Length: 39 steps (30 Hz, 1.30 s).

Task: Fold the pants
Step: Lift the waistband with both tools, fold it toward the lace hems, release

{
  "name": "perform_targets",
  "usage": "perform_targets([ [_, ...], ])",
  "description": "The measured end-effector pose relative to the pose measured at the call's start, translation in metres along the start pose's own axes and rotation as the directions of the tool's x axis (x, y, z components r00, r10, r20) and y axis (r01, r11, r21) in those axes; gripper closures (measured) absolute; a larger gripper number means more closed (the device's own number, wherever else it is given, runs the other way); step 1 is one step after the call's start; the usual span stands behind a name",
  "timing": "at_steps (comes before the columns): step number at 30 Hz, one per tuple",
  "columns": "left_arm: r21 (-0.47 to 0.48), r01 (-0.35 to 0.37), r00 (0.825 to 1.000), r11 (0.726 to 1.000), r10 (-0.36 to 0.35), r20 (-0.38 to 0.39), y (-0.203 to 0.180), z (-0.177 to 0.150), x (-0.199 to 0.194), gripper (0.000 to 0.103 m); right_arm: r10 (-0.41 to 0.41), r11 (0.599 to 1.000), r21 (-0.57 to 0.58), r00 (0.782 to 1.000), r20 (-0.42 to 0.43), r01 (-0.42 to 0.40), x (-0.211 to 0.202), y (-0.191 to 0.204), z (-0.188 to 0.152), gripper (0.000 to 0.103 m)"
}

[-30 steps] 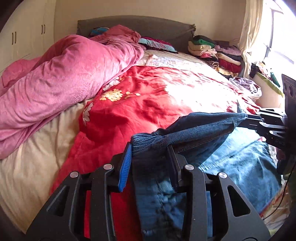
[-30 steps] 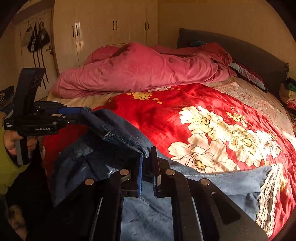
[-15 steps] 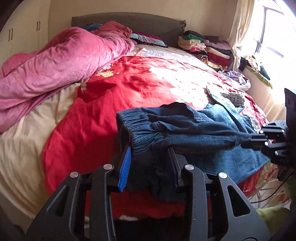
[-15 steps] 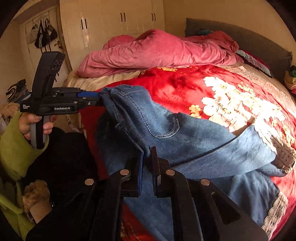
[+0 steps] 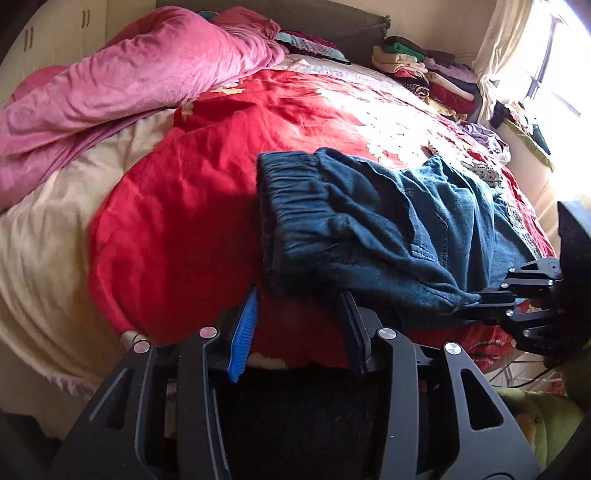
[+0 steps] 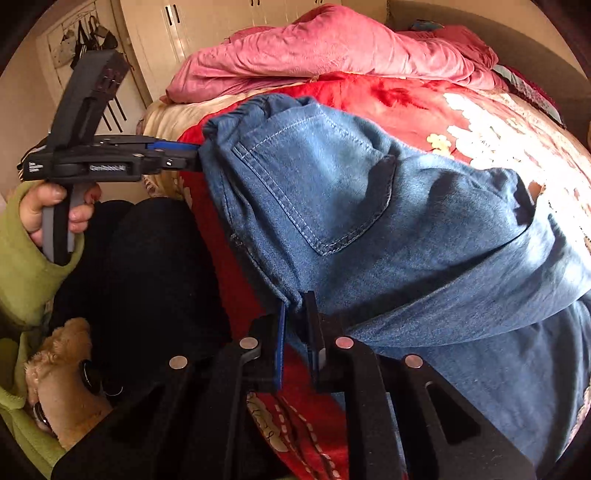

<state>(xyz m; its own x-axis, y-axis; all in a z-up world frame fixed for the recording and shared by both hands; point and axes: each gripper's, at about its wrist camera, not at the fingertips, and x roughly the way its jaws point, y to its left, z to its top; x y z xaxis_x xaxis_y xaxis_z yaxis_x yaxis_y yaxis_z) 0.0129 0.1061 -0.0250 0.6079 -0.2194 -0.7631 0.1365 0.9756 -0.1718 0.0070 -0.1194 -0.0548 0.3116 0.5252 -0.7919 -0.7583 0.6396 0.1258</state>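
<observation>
The jeans [image 6: 362, 206] lie bunched near the foot edge of the bed, on the red flowered quilt [image 5: 177, 221], with the back pocket facing up in the right wrist view and the gathered waistband [image 5: 295, 192] turned toward the left side. The left gripper [image 5: 299, 314] has just been opening: its blue pad and black pad stand apart, and the waistband sits just beyond their tips, not pressed between them. The right gripper [image 6: 295, 314] has its pads close together, clamped on a fold at the jeans' lower edge. A hand [image 6: 55, 214] in a green sleeve [image 6: 22, 280] holds the left gripper's handle. Behind the jeans a rumpled pink blanket [image 5: 122, 85] is heaped along the far left of the bed, over a cream sheet [image 5: 44, 258]. A stack of folded clothes [image 5: 424, 70] rests at the head end by the curtain [image 5: 498, 40]. A white wardrobe [image 6: 207, 33] stands past the bed's left side.
</observation>
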Motion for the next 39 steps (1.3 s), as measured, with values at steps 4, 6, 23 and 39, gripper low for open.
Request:
perform_targets([
  [4,-0.018,-0.016,0.998,1.000,0.017,0.063,0.003,0.007,-0.031,0.068,0.013,1.000,-0.002,1.000,0.003,-0.013,0.002,0.000,0.000,0.092],
  [6,-0.015,0.008,0.996,1.000,-0.007,0.088,-0.003,0.016,-0.036,0.068,0.021,1.000,0.002,1.000,0.006,-0.021,0.003,-0.002,-0.002,0.091],
  [23,0.110,-0.019,0.999,0.994,0.023,-0.032,-0.052,0.010,0.036,0.068,0.021,0.997,0.072,0.988,0.152,-0.033,-0.036,-0.014,0.006,0.076],
  [39,0.064,0.021,0.999,0.998,-0.024,0.039,-0.050,0.014,0.019,0.068,-0.042,0.991,0.128,0.996,0.073,0.033,-0.010,-0.024,0.013,0.054],
])
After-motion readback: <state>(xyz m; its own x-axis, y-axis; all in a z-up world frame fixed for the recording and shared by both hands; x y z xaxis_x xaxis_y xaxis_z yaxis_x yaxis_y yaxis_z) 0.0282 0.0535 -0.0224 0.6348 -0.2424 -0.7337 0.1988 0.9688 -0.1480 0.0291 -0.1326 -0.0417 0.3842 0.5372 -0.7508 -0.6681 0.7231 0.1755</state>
